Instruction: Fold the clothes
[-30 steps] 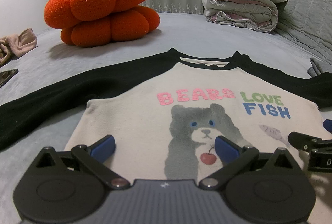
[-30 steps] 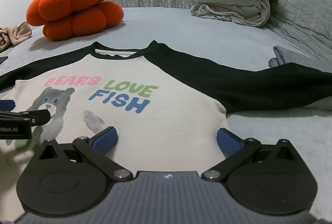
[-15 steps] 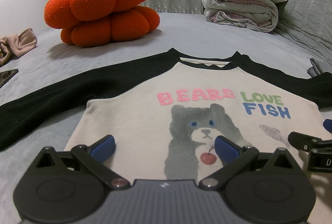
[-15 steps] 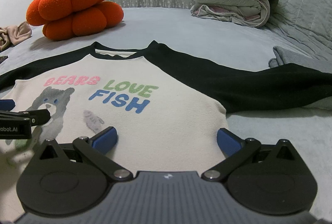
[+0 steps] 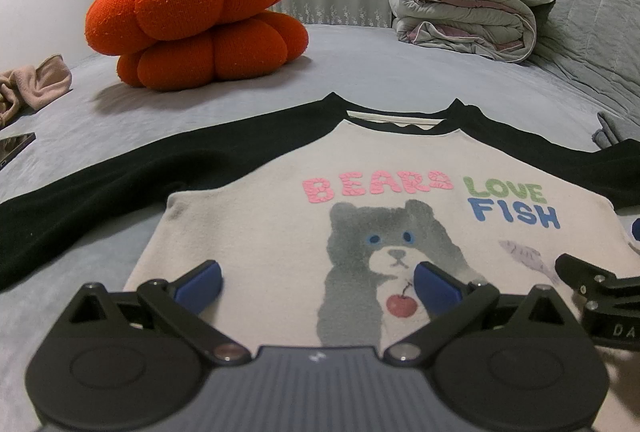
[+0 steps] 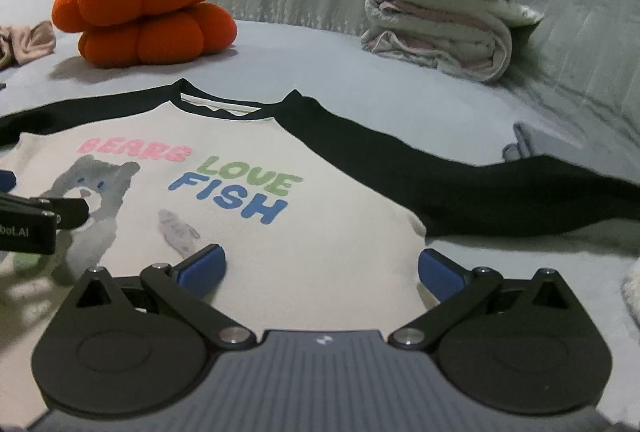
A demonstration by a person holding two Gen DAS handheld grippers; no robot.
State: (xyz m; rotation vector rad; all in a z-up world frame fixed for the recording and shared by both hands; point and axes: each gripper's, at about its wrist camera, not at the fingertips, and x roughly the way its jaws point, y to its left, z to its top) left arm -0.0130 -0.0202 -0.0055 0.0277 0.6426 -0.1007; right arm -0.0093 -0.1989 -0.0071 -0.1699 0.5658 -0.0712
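Note:
A cream shirt (image 5: 256,232) (image 6: 328,232) with black raglan sleeves lies flat, front up, on a grey bed. It shows a grey bear and the words BEARS LOVE FISH. Its left sleeve (image 5: 100,188) and right sleeve (image 6: 500,192) stretch out sideways. My left gripper (image 5: 318,284) hovers open over the shirt's lower left part, nothing between its blue pads. My right gripper (image 6: 320,272) is open over the lower right part, its right pad near the shirt's side edge. Each gripper's tip shows at the edge of the other's view.
An orange pumpkin cushion (image 5: 192,20) sits at the back left. A folded quilt with a purple pillow (image 5: 472,16) is at the back right. A beige garment (image 5: 32,88) and a dark flat object (image 5: 16,148) lie far left. A grey cloth (image 6: 524,148) lies beyond the right sleeve.
The right wrist view has shifted and blurred: the shirt sits further right and the scene tilts, so the right gripper has moved. The left gripper holds still.

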